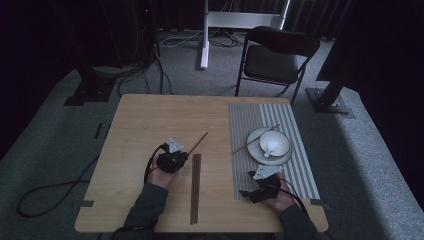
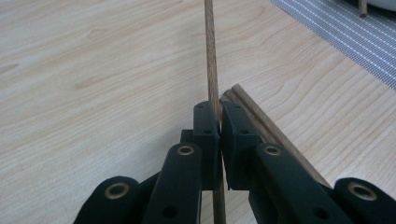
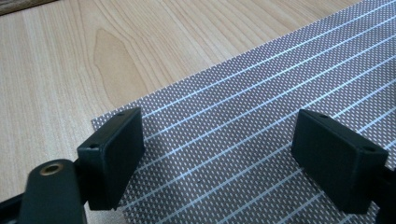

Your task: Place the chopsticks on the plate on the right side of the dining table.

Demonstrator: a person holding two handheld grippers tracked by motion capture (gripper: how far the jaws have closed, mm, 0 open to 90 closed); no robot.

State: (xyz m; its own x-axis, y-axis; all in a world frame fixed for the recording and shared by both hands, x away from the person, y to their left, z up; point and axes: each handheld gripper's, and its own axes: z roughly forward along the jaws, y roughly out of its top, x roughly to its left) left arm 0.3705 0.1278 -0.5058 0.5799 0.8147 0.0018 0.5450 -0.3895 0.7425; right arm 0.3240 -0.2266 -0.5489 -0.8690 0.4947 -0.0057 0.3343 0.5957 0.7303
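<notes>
Centrally in the high view, a single wooden chopstick (image 2: 211, 60) is pinched in the left hand-held gripper (image 2: 219, 122), beside a chopstick pair (image 1: 195, 187) lying on the surface (image 1: 145, 115). Lower right, the right hand-held gripper (image 3: 217, 156) gapes wide over the striped placemat (image 3: 261, 93).

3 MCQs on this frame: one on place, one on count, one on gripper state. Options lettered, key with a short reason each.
1. Where is the bowl?
A. on the plate on the striped mat
B. on bare wood
C. on the chair

2. How many chopsticks lie paired on the table beside the left gripper?
A. none
B. two
C. five

3. The right gripper is:
A. shut on a spoon
B. shut on the mat
C. open

Key: 1 A, the bowl sits on the plate in the high view. 2 B, the pair lies side by side. 3 C, jaws wide apart over the mat.
</notes>
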